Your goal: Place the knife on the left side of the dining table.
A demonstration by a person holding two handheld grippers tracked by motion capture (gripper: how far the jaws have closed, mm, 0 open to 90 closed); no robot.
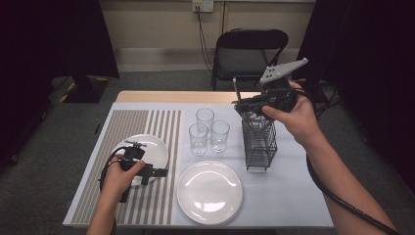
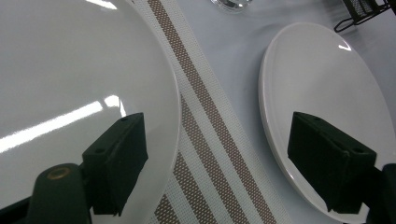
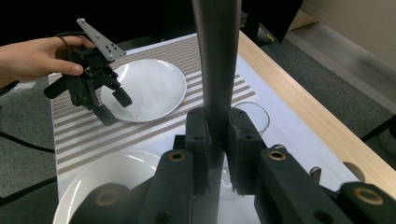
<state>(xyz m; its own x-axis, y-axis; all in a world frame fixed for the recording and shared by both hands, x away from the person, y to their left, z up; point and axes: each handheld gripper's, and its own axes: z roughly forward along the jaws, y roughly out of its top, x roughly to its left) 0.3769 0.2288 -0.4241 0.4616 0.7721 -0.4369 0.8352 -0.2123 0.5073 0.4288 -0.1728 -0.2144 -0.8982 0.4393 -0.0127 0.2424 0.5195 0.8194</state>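
My right gripper (image 1: pixel 246 104) is shut on the flat grey handle of a metal utensil (image 3: pixel 215 70), held upright above the black wire rack (image 1: pixel 258 142). In the high view the utensil (image 1: pixel 235 87) pokes up thinly beside the jaws. Its working end is hidden below the jaws. My left gripper (image 1: pixel 152 172) hovers open low over the striped mat, one jaw above the small white plate (image 2: pixel 70 70), the other above the large white plate (image 2: pixel 327 84). Nothing sits between its fingers. The right gripper view shows that left gripper (image 3: pixel 112 105) at the small plate's rim (image 3: pixel 149 86).
Three empty glasses (image 1: pixel 205 129) stand together at the middle of the table, left of the rack. The large plate (image 1: pixel 209 192) lies near the front edge. A brown-striped mat (image 1: pixel 127 127) covers the left side. A black folding chair (image 1: pixel 249 54) stands behind the table.
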